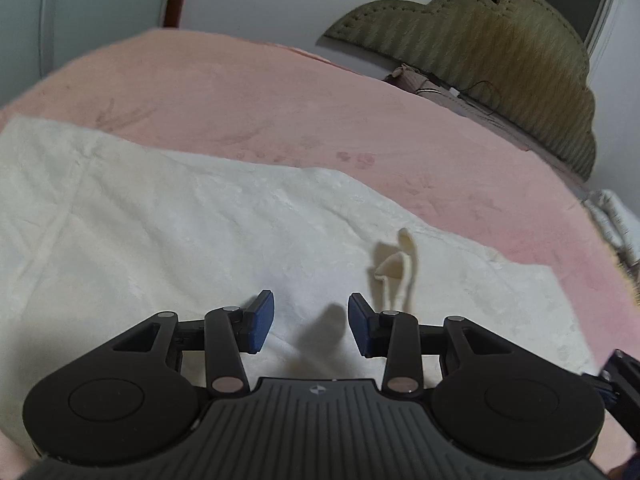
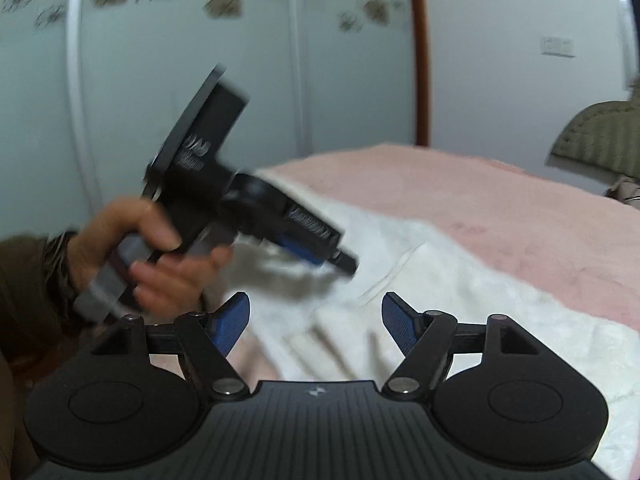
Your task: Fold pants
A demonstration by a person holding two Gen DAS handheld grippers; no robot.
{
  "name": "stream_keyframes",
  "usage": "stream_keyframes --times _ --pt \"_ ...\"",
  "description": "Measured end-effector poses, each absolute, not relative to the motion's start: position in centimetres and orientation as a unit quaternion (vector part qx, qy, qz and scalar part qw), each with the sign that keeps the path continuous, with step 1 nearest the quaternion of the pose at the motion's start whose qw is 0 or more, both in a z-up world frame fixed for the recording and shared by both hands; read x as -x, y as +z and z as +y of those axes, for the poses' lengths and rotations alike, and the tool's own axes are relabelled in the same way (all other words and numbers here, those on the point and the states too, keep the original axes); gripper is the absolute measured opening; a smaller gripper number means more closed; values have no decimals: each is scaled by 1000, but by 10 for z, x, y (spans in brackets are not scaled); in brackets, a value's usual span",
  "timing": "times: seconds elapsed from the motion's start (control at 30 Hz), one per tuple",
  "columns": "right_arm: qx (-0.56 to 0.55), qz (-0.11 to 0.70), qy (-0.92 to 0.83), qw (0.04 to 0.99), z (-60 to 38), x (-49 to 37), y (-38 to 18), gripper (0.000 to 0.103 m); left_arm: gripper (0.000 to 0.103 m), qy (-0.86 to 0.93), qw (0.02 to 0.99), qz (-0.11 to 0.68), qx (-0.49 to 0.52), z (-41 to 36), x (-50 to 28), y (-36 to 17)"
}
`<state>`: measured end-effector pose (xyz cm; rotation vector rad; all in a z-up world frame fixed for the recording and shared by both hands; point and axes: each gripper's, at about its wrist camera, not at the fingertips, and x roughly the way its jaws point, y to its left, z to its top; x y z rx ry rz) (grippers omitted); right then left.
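We are hovering left gripper (image 1: 311,326) and right gripper (image 2: 316,326), both released, gripping nothing, over cream fleece pants (image 1: 168,224) lying flat on pink bedspread (image 1: 248,92). Judging fold barely begun; next needing edge grasp near drawstring (image 1: 396,264).

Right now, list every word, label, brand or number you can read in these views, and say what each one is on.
No text can be read.
Small white emblem, no letters, on the left gripper body.
The same emblem on the right gripper body.
White markings on the left gripper's housing in the right wrist view: too blurred.
Wardrobe doors: brown patterns, no words.
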<state>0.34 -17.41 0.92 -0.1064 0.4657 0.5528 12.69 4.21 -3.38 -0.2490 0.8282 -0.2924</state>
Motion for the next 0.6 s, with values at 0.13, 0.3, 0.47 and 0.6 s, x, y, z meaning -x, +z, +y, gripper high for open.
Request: stream_keyframes --times 0.13,0.3,0.47,0.6 --pt "109 257 239 930 -162 -3 -5 68 45 -189 871 422 168 36 -142 -33" --pt "162 248 225 928 -146 -5 -20 47 47 -206 848 448 196 18 -166 -44" --pt "150 243 235 929 -141 -12 -23 20 11 -208 843 447 214 9 -176 -47" --pt "144 219 236 936 -141 -6 -15 13 5 -210 873 398 187 2 -165 -34"
